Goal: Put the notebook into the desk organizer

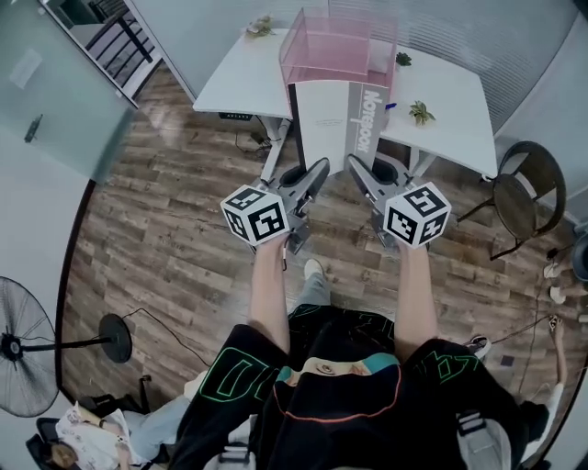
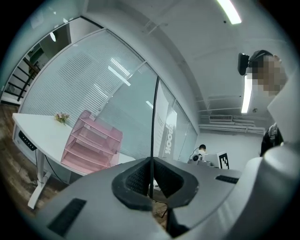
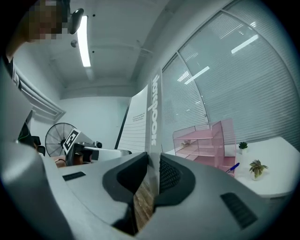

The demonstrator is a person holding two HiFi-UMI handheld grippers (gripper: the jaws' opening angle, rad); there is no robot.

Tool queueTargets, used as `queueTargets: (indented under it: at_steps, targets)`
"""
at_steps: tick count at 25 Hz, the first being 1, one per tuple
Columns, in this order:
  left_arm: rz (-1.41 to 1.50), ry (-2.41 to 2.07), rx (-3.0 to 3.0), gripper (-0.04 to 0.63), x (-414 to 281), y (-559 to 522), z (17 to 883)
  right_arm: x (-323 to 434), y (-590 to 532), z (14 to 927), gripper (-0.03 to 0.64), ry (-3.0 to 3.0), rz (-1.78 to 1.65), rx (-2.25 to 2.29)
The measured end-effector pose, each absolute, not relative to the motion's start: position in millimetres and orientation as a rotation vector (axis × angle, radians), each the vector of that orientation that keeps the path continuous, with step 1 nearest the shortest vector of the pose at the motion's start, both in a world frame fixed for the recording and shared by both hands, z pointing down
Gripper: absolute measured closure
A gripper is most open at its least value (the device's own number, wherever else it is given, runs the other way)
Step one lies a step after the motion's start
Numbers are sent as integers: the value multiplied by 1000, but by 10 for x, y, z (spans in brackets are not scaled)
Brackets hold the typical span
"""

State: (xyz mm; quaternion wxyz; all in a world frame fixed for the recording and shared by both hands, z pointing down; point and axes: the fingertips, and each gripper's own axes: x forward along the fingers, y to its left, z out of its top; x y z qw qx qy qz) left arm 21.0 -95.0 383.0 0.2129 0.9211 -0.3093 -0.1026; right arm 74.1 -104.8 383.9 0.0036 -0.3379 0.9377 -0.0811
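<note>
I hold a white and grey notebook (image 1: 323, 124) upright off the floor, just before the white table (image 1: 234, 78). Its spine (image 1: 359, 119) bears the word NOTEBOOK. My left gripper (image 1: 315, 172) is shut on the thin left edge of the notebook (image 2: 153, 126). My right gripper (image 1: 355, 167) is shut on the spine side of the notebook (image 3: 153, 112). The pink see-through desk organizer (image 1: 335, 46) stands on the table right behind the notebook, and also shows as tiered pink shelves (image 2: 91, 143) (image 3: 204, 140).
Small potted plants (image 1: 421, 112) and a blue pen (image 3: 233, 167) lie on the table's right part, and a flower sprig (image 1: 260, 26) at its far left. A chair (image 1: 519, 197) stands right, a floor fan (image 1: 18, 349) left. Glass walls back the table.
</note>
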Motion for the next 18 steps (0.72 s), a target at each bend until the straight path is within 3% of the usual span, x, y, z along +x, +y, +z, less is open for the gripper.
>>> queueTargets:
  at_steps: [18]
  targets:
    - [-347, -765, 2516, 589, -411, -2737, 3858, 130, -2803, 3829, 586, 2986, -225, -1132]
